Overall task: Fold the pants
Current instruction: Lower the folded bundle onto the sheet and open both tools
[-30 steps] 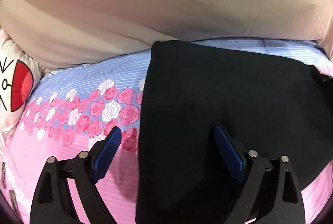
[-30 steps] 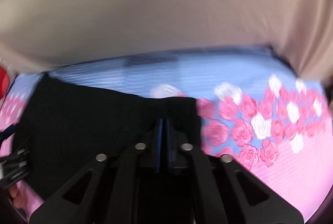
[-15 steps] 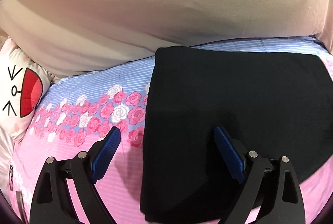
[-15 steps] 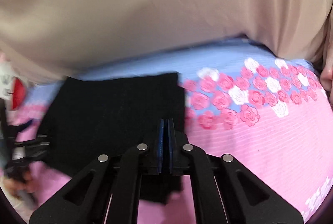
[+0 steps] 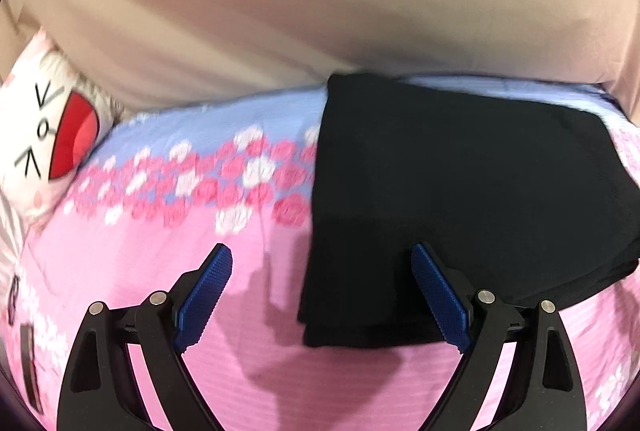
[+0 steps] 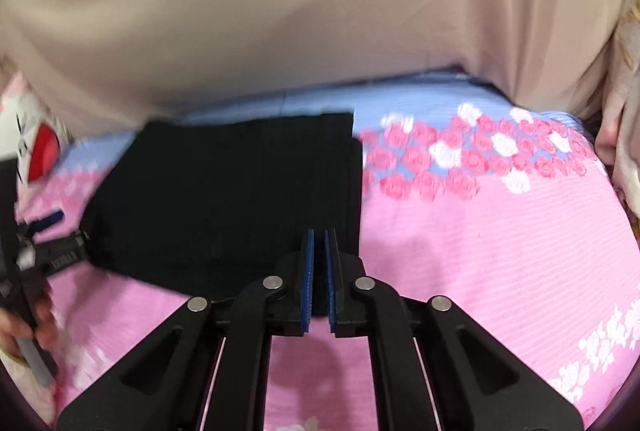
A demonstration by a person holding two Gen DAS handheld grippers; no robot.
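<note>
On the floral bedsheet lie folded black pants; left gripper fingers apart, right gripper fingers nearly together.

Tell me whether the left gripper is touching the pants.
Cannot tell. In the left wrist view the left gripper is open, one finger over the sheet, the other overlapping the pants, but height above the fabric is unclear.

Folded pants lie on the bedspread — pillow far left, curtain behind.

Pink-blue rose bedsheet, cartoon-face pillow, beige curtain
</note>
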